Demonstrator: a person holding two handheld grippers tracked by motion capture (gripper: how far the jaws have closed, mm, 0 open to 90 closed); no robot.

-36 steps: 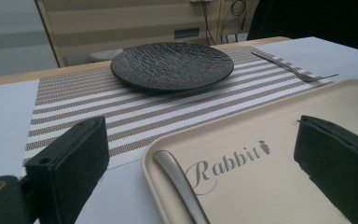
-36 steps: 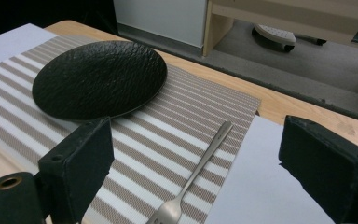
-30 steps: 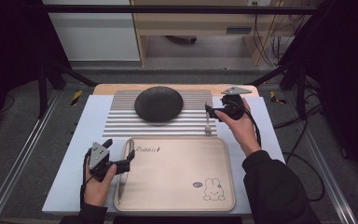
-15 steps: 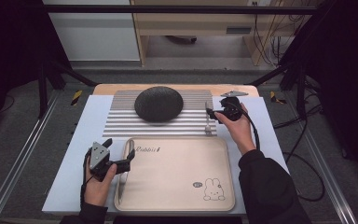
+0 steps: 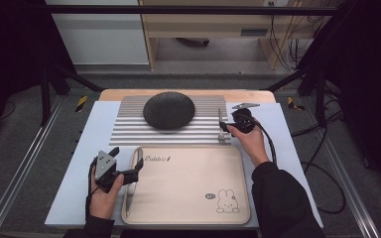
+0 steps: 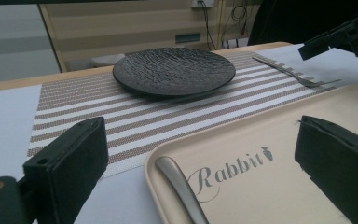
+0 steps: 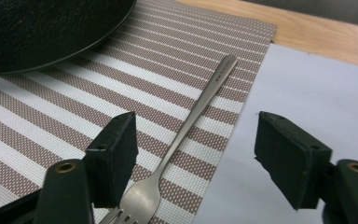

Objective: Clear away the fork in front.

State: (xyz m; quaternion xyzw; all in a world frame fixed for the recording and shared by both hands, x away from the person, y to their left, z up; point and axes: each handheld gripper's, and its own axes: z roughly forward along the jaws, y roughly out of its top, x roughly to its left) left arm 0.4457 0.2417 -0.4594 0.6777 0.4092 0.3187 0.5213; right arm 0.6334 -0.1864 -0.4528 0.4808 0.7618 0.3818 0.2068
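Beige tray point(image 5: 188, 183) sits at our counter's near edge, our left tongs point(image 5: 135, 169) gaping over its spoon point(image 6: 179, 189). Rightward, our right tongs point(image 7: 193, 156), jaws apart and just closing, straddle the fork point(image 7: 193, 114) on the striped mat point(image 5: 129, 130).

I'm working in a lab set up to look like a dining spot. My table point(image 5: 287, 124) stands inside a dark metal frame point(image 5: 54, 74) with rails point(image 5: 20, 163) along the floor at both sides, and black cables point(image 5: 327, 163) trail over the grey carpet. Behind it, more cables point(image 5: 278, 29) hang under a wooden bench point(image 5: 203, 25). The place setting looks staged: a striped mat point(image 5: 129, 124), a black plate point(image 5: 168, 110), a fork point(image 7: 200, 107) and a beige tray point(image 5: 188, 188).
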